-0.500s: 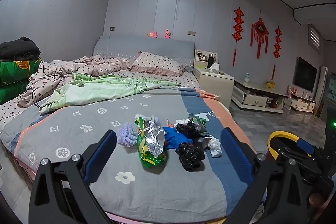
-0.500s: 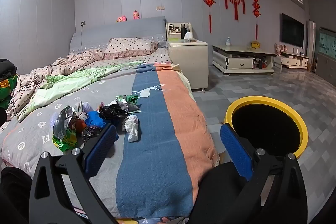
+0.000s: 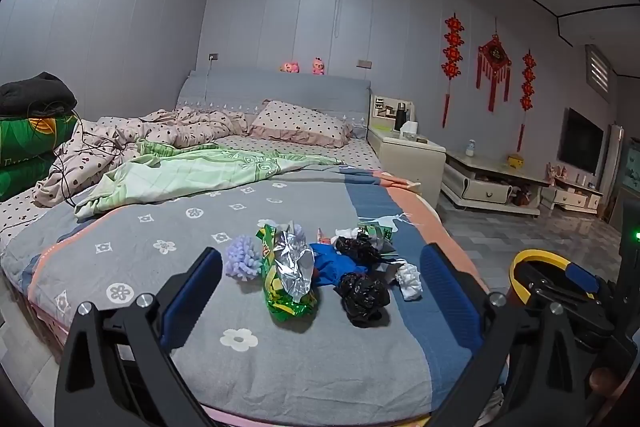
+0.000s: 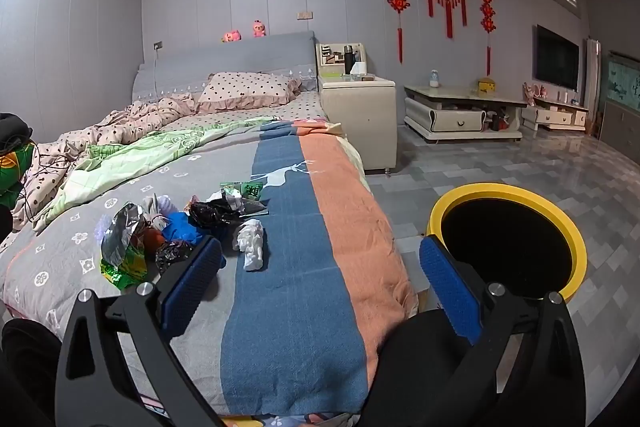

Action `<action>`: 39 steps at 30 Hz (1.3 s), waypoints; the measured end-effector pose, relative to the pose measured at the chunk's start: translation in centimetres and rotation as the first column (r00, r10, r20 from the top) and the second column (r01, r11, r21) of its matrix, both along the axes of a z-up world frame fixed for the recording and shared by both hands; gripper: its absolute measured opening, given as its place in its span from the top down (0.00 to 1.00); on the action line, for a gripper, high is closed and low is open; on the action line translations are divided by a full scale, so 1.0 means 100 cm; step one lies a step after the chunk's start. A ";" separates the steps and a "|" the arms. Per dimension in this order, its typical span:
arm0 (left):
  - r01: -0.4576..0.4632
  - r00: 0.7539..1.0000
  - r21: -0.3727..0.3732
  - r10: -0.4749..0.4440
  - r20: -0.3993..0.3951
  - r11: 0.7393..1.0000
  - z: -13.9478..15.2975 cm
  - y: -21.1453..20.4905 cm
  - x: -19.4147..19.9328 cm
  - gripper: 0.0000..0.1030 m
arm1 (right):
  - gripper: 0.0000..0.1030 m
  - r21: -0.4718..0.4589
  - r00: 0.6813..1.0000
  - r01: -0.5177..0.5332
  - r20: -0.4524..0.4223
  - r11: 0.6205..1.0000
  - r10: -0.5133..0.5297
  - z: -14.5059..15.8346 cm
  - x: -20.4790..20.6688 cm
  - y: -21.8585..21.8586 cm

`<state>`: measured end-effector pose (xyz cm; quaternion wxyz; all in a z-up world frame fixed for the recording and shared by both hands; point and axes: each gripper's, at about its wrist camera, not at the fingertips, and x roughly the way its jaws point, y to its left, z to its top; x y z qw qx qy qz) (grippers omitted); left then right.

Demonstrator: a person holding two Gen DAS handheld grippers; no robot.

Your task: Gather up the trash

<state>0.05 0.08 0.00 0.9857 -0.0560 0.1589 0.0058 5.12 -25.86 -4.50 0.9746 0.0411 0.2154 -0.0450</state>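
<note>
so both sets of blue-padded fingers stood spread as wide as they go, nothing between the pads. left gripper [image 3: 322,291] hovered above the foot of the bed, tipped a little downward, with the trash pile framed between its jaws but not touched. right gripper [image 4: 320,277] hung off the bed's edge, empty too, its left pad [image 4: 192,279] near the pile, its right pad [image 4: 450,287] in front of the bin.

trash sat in one loose heap on the grey flower-print quilt [image 3: 168,247]: a crumpled green snack bag with silver foil lining [image 3: 286,277], a fuzzy lilac pom-pom ball [image 3: 243,259], a scrunched blue plastic bag [image 3: 332,265], two wadded black plastic bags [image 3: 364,293], a twisted white tissue wad [image 3: 410,279] and a small flat green wrapper [image 4: 248,191] at the far side. the white wad lay just beside the heap on the blue stripe, slightly apart in the right view.

handling, as a judgement: all of it looked very light and soft, nothing fragile. foil bag likely crinkly and slick, would collapse under the pads, so pinch across its bunched middle, not a loose flap. black bags were springy, take them at the densest knot. tissue wad was easiest, grip across its short axis. flat wrapper was hardest, lying flush on soft cloth, pads might snag the quilt. pom-pom compressible, any side fine.

round black bin with yellow rim [image 4: 508,239] stood on the tiled floor [image 4: 520,163] beside the bed, mouth open, well apart from the pile.
</note>
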 end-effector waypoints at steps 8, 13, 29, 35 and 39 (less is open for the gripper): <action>-0.002 1.000 -0.008 0.002 -0.008 1.000 0.003 0.000 0.002 0.07 | 0.08 0.000 1.000 0.000 -0.003 1.000 0.000 -0.001 0.001 0.000; 0.001 1.000 -0.002 -0.001 -0.006 1.000 0.000 0.000 0.001 0.07 | 0.07 0.000 1.000 0.000 -0.003 1.000 0.000 -0.001 0.001 0.000; 0.002 1.000 0.001 -0.002 -0.006 1.000 0.000 0.000 0.001 0.07 | 0.07 0.001 1.000 -0.001 -0.005 1.000 0.001 -0.002 0.002 0.001; 0.003 1.000 0.001 -0.003 -0.007 1.000 -0.001 -0.001 0.001 0.07 | 0.08 0.001 1.000 0.000 -0.005 1.000 0.000 -0.003 0.003 0.001; 0.003 1.000 0.001 -0.003 -0.011 1.000 -0.002 0.000 0.002 0.07 | 0.07 0.001 1.000 0.000 -0.006 1.000 0.000 -0.003 0.003 0.001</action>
